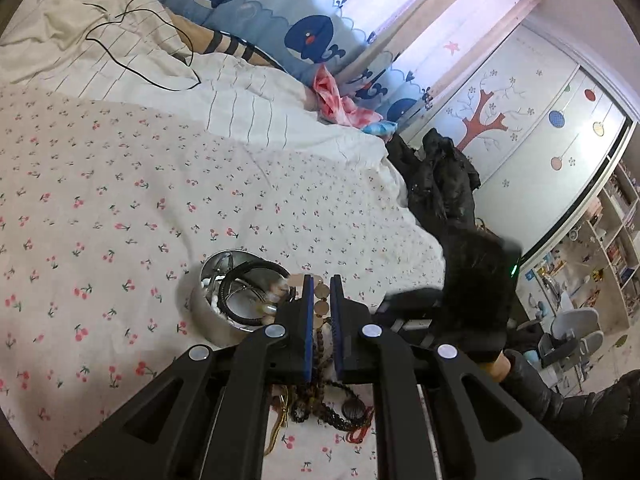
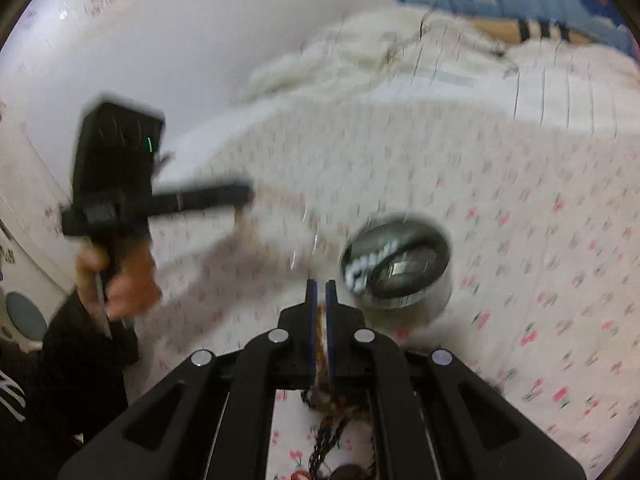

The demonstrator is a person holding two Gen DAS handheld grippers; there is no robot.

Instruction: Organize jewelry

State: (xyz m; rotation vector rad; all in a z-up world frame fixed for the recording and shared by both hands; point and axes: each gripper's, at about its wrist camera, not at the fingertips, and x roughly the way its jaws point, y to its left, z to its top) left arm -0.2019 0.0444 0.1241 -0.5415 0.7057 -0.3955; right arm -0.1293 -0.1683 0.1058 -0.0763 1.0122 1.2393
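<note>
In the left wrist view my left gripper (image 1: 320, 292) is shut on a string of round tan beads (image 1: 321, 300), held above the cherry-print bedsheet (image 1: 120, 200). A round metal tin (image 1: 208, 312) with black bracelets inside stands just to its left. A tangle of dark beaded jewelry (image 1: 332, 412) lies on the sheet under the gripper. The right wrist view is blurred. There my right gripper (image 2: 320, 286) is shut on a brown beaded strand (image 2: 320, 336), which hangs down to a pile below. The tin (image 2: 400, 272) sits just right of its tips. The left gripper (image 2: 244, 196) shows side-on at left, held by a hand (image 2: 128, 280).
A white quilt (image 1: 240, 92) with a thin black cable (image 1: 132, 64) lies bunched at the head of the bed. A dark jacket (image 1: 440, 176) hangs off the bed's right edge by a wardrobe (image 1: 540, 120). Whale-print curtains (image 1: 312, 36) hang behind.
</note>
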